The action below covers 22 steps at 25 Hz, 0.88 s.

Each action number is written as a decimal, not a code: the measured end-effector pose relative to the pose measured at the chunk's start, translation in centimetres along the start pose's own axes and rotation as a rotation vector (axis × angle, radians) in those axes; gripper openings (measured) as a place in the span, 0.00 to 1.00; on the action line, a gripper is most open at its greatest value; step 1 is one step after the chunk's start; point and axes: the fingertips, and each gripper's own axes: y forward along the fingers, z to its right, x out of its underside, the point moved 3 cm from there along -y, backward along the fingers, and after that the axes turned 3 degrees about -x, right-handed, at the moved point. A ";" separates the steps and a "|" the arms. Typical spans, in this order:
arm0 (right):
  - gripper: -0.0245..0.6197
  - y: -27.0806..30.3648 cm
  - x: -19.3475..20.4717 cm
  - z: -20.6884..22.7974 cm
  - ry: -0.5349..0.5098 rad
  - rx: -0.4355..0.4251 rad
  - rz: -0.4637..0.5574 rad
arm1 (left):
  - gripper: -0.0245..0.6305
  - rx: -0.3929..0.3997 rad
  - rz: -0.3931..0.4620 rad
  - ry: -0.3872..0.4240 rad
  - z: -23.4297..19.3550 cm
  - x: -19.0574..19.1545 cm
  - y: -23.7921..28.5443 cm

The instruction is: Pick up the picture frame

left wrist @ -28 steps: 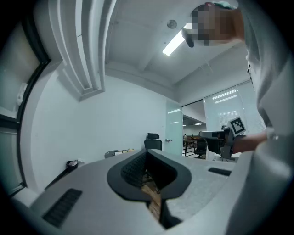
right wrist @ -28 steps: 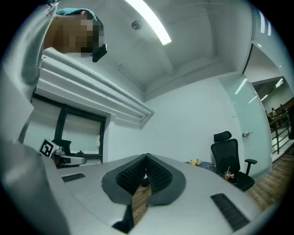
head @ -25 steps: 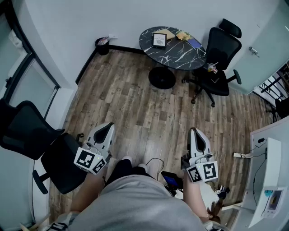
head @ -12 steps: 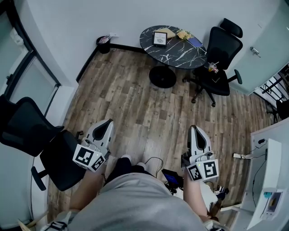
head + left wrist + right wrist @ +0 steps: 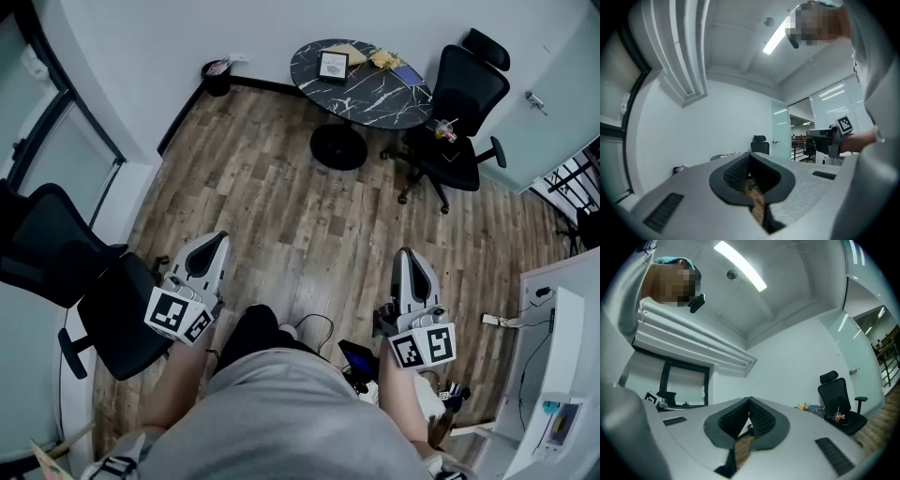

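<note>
The picture frame (image 5: pixel 334 64), black-edged with a white print, stands on the far round black marble table (image 5: pixel 367 94). I hold both grippers low in front of my body, far from that table. My left gripper (image 5: pixel 217 240) points over the wood floor toward the table, and its jaws are together with nothing between them (image 5: pixel 750 157). To the right, my right gripper (image 5: pixel 408 254) points the same way, its jaws also shut and empty (image 5: pixel 749 402). The frame is too small to make out in either gripper view.
A black office chair (image 5: pixel 459 112) stands at the table's right side, and another black chair (image 5: pixel 84 291) is close to my left gripper. A small bin (image 5: pixel 217 75) sits by the wall. White equipment (image 5: pixel 558 375) fills the right edge. Cables and a device (image 5: pixel 356 358) lie by my feet.
The table and frame sit a little higher in the head view and the grippers slightly lower. The right gripper has shifted a little. Both stay shut.
</note>
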 end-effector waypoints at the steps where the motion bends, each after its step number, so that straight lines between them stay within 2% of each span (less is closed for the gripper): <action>1: 0.08 -0.2 0.1 0.3 0.006 0.003 -0.001 | 0.05 -0.003 -0.004 -0.001 0.0 0.1 0.1; 7: 0.08 -0.2 0.9 2.6 0.027 0.051 -0.020 | 0.05 -0.015 -0.018 -0.014 -0.5 0.7 1.7; 22: 0.08 5.9 1.5 7.1 0.049 0.066 -0.010 | 0.05 0.024 -0.003 -0.031 -3.8 0.6 10.3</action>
